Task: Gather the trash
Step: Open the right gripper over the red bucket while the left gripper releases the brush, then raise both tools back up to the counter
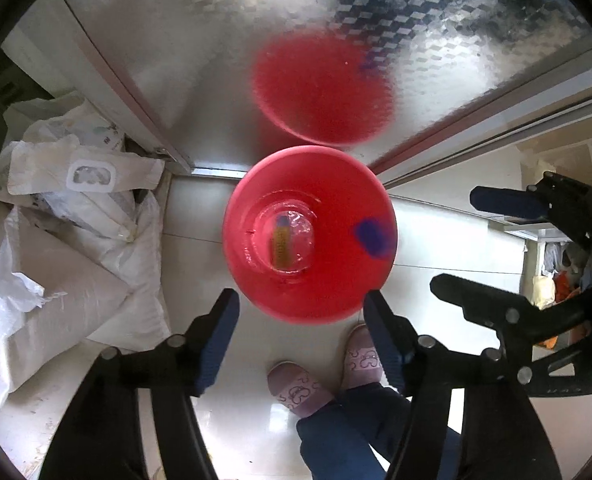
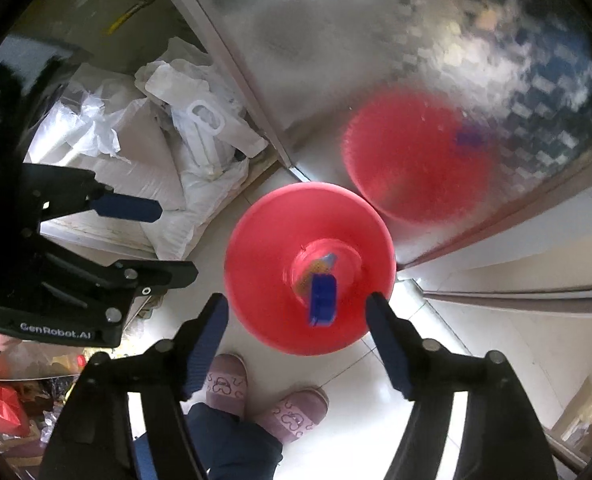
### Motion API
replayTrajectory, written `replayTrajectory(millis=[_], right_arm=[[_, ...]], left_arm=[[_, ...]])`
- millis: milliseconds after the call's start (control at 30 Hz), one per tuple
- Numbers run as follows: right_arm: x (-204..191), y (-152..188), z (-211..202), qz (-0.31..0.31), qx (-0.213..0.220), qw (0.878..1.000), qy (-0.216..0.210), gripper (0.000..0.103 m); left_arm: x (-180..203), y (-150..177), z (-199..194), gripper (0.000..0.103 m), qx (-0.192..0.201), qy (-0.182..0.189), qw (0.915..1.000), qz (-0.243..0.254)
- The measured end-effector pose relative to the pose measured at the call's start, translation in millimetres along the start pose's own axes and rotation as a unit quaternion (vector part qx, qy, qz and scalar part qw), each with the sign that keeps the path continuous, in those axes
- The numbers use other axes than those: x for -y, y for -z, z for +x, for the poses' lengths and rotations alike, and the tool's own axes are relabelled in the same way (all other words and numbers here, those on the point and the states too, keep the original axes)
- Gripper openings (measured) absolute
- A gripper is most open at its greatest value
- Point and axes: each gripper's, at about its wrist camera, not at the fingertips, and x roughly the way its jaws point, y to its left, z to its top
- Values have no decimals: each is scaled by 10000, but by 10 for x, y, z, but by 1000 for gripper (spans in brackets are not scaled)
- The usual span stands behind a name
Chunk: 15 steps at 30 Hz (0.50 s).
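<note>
Two hand-held grippers, left and right, hang spread and empty above a red bin on the floor. Inside the bin lie a clear wrapper and a blue scrap. White sacks lie left of the bin, a glass door behind it

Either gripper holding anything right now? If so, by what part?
Nothing held. Left gripper and right gripper are both open above the red bin. A blue item is over the bin, touching neither.
</note>
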Motion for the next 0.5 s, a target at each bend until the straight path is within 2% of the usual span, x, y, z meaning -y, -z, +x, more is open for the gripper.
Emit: replayTrajectory(millis=[133, 233, 433, 500], right_arm=[[-29, -11, -96, -40, 47, 9999, 106, 72], [-38, -10, -233, 32, 128, 9999, 81, 79], [-131, 26, -723, 72, 388, 9989, 233, 86], [-185, 48, -885, 45, 435, 9988, 226, 87]], left_arm=[[19, 16, -126, 62, 33, -3, 10000, -19], [67, 67, -300, 62, 85, -67, 9999, 105], [185, 204, -809, 62, 246, -113, 9996, 101], [238, 267, -1031, 68, 312, -166, 9993, 73]])
